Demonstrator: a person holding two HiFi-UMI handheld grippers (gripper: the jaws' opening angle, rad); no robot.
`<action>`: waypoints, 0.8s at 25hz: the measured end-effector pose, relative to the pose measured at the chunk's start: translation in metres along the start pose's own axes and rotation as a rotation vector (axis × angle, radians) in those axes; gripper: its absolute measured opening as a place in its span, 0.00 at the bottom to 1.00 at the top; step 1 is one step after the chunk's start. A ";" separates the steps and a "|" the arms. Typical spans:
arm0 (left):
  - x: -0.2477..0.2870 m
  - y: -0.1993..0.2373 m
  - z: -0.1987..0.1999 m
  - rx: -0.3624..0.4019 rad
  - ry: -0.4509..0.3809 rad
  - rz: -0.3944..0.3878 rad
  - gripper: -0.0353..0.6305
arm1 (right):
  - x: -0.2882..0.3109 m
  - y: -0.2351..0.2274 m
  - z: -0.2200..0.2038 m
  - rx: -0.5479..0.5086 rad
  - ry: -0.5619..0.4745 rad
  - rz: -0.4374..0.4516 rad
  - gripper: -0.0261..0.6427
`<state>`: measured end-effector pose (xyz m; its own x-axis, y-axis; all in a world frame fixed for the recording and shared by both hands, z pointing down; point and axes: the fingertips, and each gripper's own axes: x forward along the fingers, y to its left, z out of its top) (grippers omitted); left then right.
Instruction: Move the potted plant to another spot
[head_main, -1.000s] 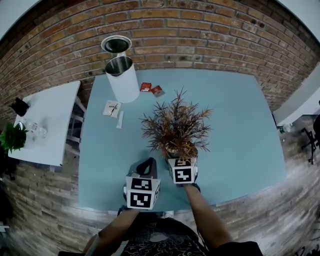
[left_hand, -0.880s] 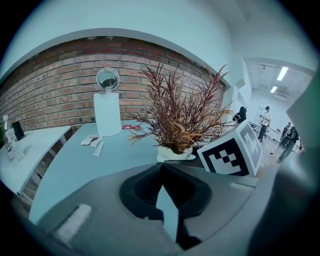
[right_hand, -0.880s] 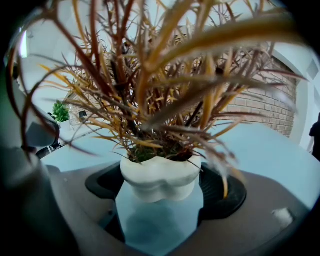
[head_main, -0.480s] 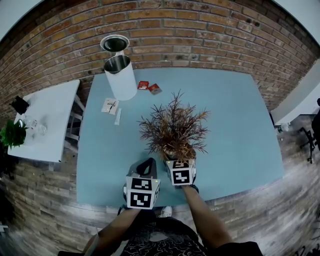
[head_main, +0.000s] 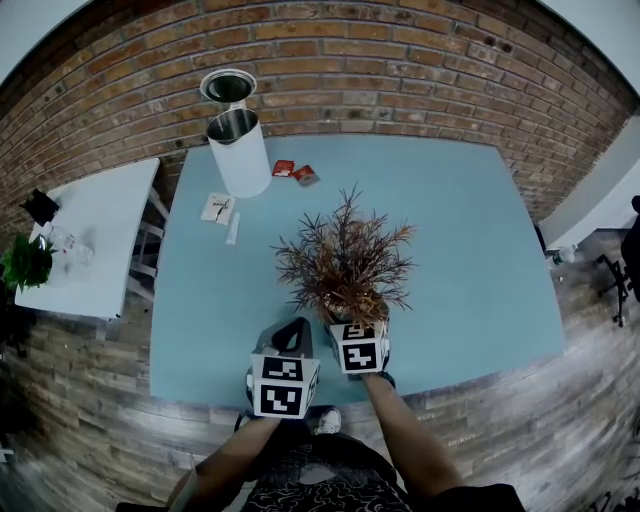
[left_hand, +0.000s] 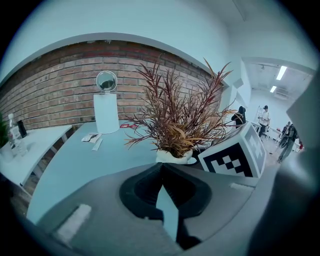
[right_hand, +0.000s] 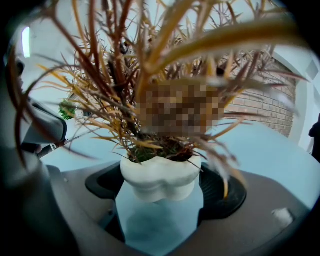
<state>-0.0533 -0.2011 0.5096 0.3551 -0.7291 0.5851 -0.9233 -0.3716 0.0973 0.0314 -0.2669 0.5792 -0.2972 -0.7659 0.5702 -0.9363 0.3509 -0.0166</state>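
1. Head view: we see the potted plant (head_main: 346, 262) near the front edge of the blue table (head_main: 470, 250). The right gripper (head_main: 357, 320) is at its pot, and the left gripper (head_main: 292, 328) hangs just beside it on the left, touching nothing. Far back stands a white bin (head_main: 242, 152), with red packets (head_main: 295, 173) and white papers (head_main: 222, 210) near it, all well apart from the plant.

2. Left gripper view: the left gripper (left_hand: 161, 169) has its fingers drawn together at the tips with nothing between them. The potted plant (left_hand: 176, 122) stands ahead and slightly to the right.

3. Right gripper view: the right gripper (right_hand: 161, 194) has its fingers pressed against both sides of the white pot (right_hand: 161, 176), so it holds the plant low on the pot. The leaves fan up and fill most of the view. We cannot tell whether the pot base is touching the table or is just clear of it.

4. Our judgement: the grasp is made and the carrying step is in hand. The next move calls for keeping the pot upright and choosing a bare patch of table, probably the open right side. The pot should go down flat before the fingers part, since the top-heavy leaves could tip it.
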 end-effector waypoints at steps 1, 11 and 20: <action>0.000 0.001 0.000 0.002 0.000 0.001 0.05 | 0.000 0.000 0.000 0.001 0.000 0.000 0.74; 0.005 0.002 0.000 0.000 -0.002 -0.001 0.05 | 0.004 -0.002 -0.002 0.011 0.002 -0.004 0.74; 0.010 0.005 0.003 0.006 -0.018 0.001 0.05 | 0.009 -0.005 -0.001 0.010 -0.005 -0.011 0.74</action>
<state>-0.0538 -0.2118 0.5130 0.3570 -0.7396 0.5706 -0.9227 -0.3745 0.0919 0.0339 -0.2748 0.5857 -0.2873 -0.7723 0.5666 -0.9415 0.3366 -0.0187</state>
